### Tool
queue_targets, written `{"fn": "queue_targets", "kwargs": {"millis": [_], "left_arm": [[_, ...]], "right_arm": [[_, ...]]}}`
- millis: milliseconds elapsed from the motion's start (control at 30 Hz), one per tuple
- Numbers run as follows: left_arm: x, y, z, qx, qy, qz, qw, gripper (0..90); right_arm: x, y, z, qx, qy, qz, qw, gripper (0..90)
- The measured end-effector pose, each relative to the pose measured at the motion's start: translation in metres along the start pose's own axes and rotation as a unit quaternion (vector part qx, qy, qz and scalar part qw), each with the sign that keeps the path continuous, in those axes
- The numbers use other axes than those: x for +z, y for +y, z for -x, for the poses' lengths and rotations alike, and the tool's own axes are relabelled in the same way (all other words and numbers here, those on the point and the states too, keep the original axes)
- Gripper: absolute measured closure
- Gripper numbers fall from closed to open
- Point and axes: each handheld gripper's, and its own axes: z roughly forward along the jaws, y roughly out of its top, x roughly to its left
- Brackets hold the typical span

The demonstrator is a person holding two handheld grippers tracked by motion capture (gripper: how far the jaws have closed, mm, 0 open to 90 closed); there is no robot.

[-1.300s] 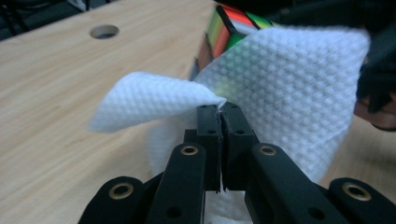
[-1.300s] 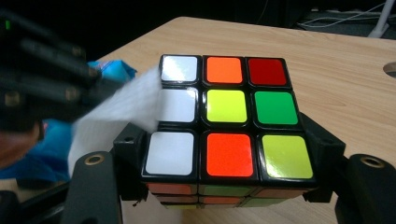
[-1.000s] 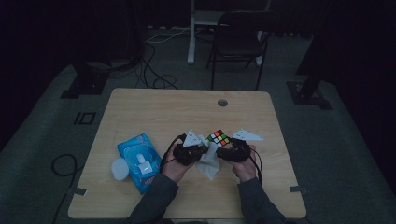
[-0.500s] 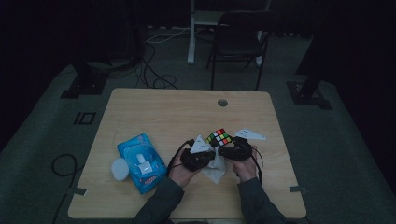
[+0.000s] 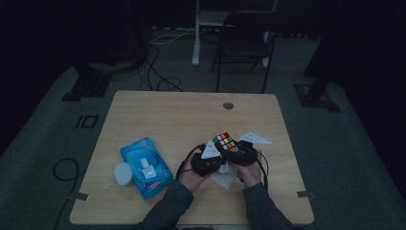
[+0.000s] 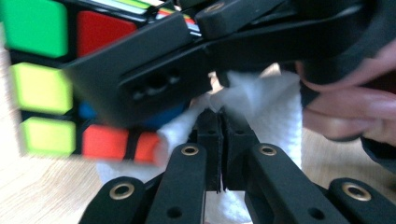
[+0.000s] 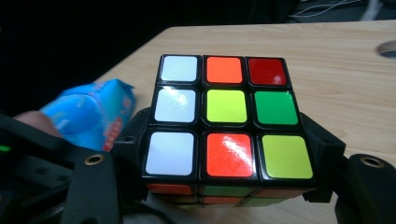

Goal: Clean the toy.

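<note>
Right gripper [image 7: 224,186] grasps the puzzle cube [image 7: 224,119], one jaw on each side face, holding it above the table [image 5: 158,120] just right of centre. Left gripper [image 6: 219,135] sits directly beneath, jaws clenched on a fold of white wipe [image 6: 275,102] pressed against the cube's lower face. Both hands are crowded together near the front edge. Blue wipes pack [image 5: 145,160] and its white lid [image 5: 123,173] lie well apart to the left. The table's far half is bare wood.

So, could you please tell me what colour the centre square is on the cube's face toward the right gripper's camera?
Yellow-green, on the multicoloured puzzle cube, clearest in the right gripper view.
</note>
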Motion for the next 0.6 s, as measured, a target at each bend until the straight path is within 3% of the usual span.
{"fn": "queue_targets", "kwargs": {"millis": [167,400,600], "left_arm": [[0.006,-0.0013,0.0012,-0.003,0.008,0.01,0.9999,88.6],[0.007,-0.0012,0.0034,0.001,0.022,0.025,0.9994,88.6],[0.0046,-0.0024,0.0061,-0.002,0.033,0.043,0.9985,88.6]], "right_arm": [[0.0012,0.0006,-0.0074,-0.008,-0.002,-0.001,1.0,33.8],[0.0004,0.0002,-0.0036,0.016,0.005,0.004,0.9999,33.8],[0.0001,0.0004,-0.0044,0.018,0.007,0.009,0.9998,33.9]]}}
